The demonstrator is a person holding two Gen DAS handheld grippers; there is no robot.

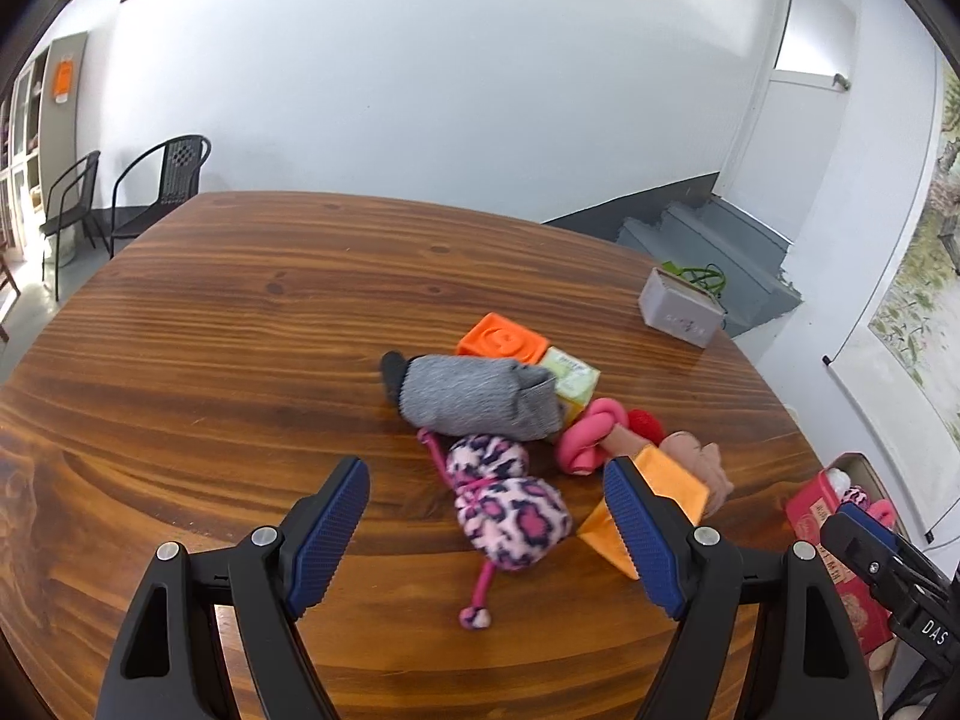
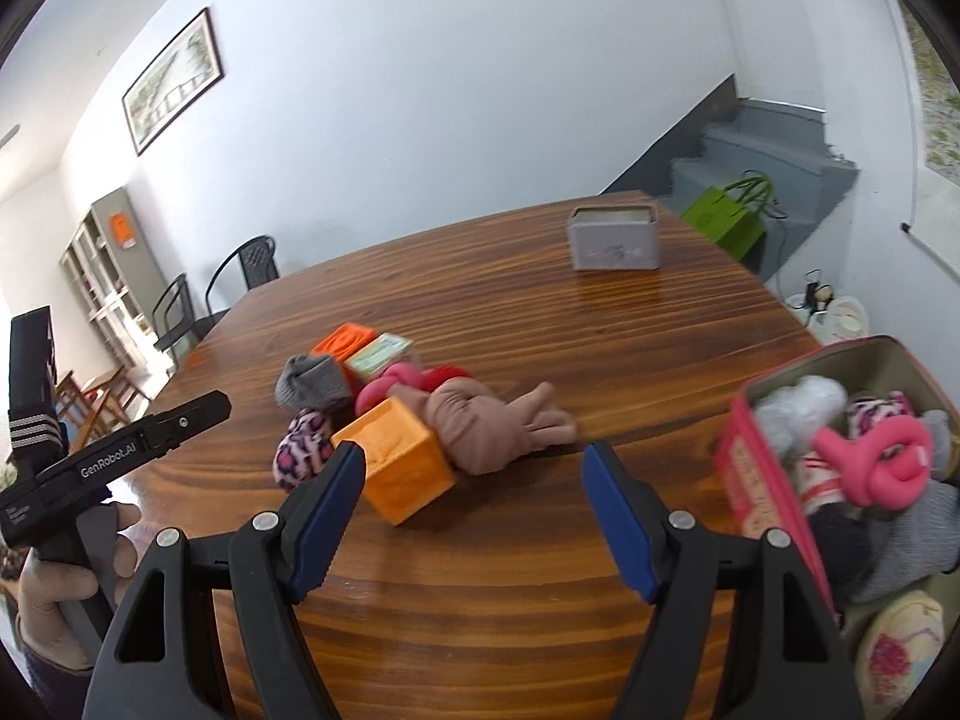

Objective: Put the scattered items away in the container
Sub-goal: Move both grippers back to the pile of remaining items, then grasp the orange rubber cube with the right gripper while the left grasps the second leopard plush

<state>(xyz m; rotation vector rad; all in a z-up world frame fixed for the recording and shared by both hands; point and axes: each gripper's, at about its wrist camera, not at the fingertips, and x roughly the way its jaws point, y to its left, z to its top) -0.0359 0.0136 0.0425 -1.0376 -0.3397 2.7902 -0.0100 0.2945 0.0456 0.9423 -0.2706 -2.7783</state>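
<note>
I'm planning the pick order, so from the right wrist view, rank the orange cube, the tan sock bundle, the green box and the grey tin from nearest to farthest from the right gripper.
Nearest first from the right gripper:
1. Orange cube, just off the left finger.
2. Tan sock bundle, beyond the cube, centre.
3. Green box, back of the pile, to the left.
4. Grey tin, alone near the table's far edge, to the right.

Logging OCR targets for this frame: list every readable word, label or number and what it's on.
"GenRobot.AI": side of the left gripper, seen from the right wrist.
"DAS": right gripper body, cut off by the frame edge.
Small white print on the left gripper's rear: too blurred.
Red container side lettering: unreadable.
Grey tin front marking: too faint.
Green-yellow box label: too small.
</note>
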